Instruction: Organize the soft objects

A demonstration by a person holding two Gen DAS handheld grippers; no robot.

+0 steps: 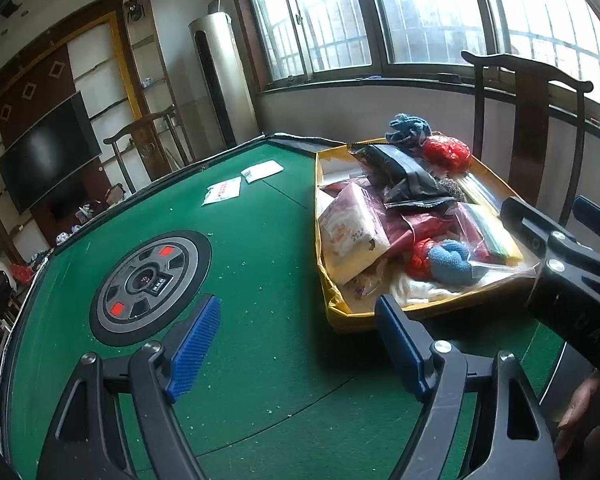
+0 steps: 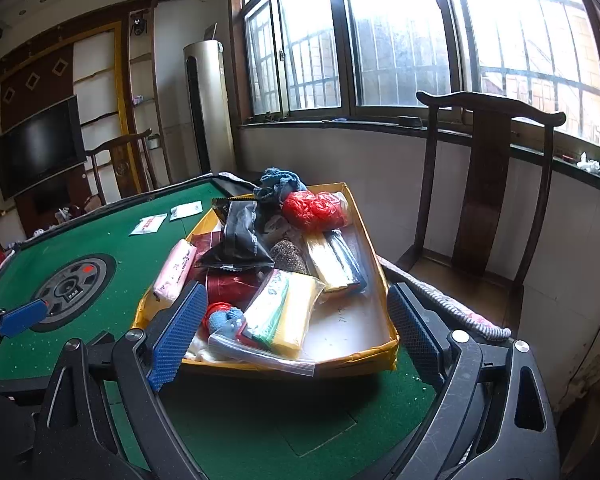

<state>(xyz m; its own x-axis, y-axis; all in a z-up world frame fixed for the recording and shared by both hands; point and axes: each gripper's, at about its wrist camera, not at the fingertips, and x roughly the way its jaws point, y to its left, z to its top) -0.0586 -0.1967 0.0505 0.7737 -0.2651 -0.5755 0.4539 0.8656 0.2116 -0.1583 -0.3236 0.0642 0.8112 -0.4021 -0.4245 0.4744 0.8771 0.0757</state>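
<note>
A yellow cardboard box [image 1: 342, 312] [image 2: 364, 360] sits on the green mahjong table [image 1: 260, 240] [image 2: 132, 236], piled with soft things: a black pouch [image 1: 404, 176] [image 2: 244, 236], red mesh balls [image 1: 448, 154] [image 2: 314, 210], a blue knitted piece [image 1: 450, 260] [image 2: 230, 316], a pink tissue pack [image 1: 350, 232] [image 2: 176, 270] and zip bags [image 2: 284, 312]. My left gripper [image 1: 300, 344] is open and empty over the felt, left of the box. My right gripper [image 2: 296, 332] is open and empty at the box's near end; it shows at the right in the left wrist view [image 1: 560, 220].
Two white packets [image 1: 224, 192] [image 1: 262, 171] lie on the felt at the far side. The table's round centre panel [image 1: 150, 286] is to the left. A dark wooden chair [image 2: 488, 208] stands behind the box by the window wall.
</note>
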